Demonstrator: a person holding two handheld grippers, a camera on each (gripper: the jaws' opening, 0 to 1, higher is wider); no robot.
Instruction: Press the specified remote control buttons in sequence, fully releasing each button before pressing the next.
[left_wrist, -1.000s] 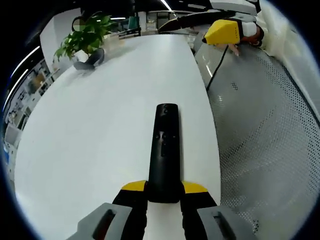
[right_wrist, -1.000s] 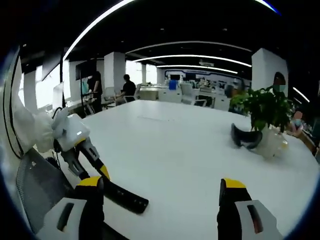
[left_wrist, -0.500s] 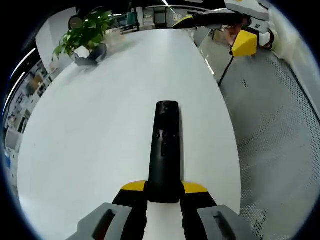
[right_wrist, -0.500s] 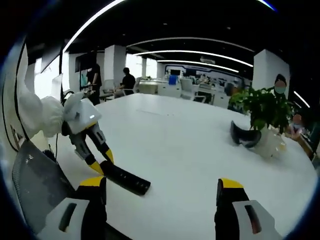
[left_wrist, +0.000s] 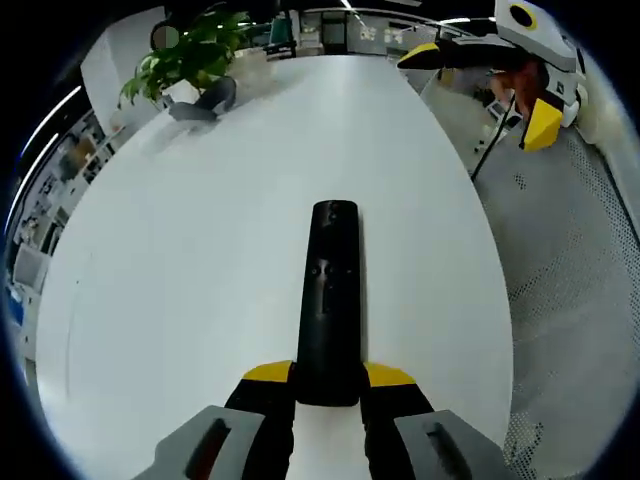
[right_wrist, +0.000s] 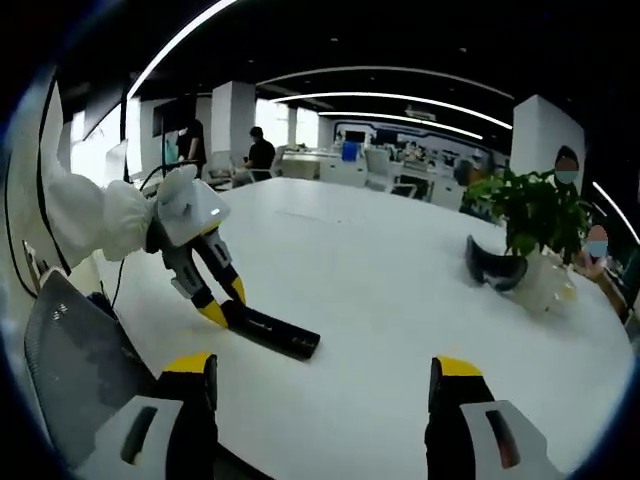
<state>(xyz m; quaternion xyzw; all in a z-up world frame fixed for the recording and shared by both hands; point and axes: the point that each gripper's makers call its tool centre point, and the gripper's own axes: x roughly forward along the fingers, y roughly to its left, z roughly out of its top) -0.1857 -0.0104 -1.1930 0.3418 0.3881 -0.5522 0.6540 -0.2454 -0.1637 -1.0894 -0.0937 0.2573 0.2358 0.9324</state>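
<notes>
In the left gripper view, the left gripper (left_wrist: 328, 385) has its yellow-tipped jaws closed on the near end of the remote control (left_wrist: 329, 300), a long black bar with a few small buttons clustered near its middle, pointing away over the white table (left_wrist: 180, 260). In the right gripper view, the right gripper (right_wrist: 320, 385) stands with its jaws wide apart and nothing between them, above the table's near edge. Beyond it the remote lies low over the tabletop, well apart from the right jaws. A potted plant (right_wrist: 530, 215) and a dark curved object (right_wrist: 493, 268) sit at the far side; a mesh chair back (right_wrist: 70, 360) stands beside the table.
</notes>
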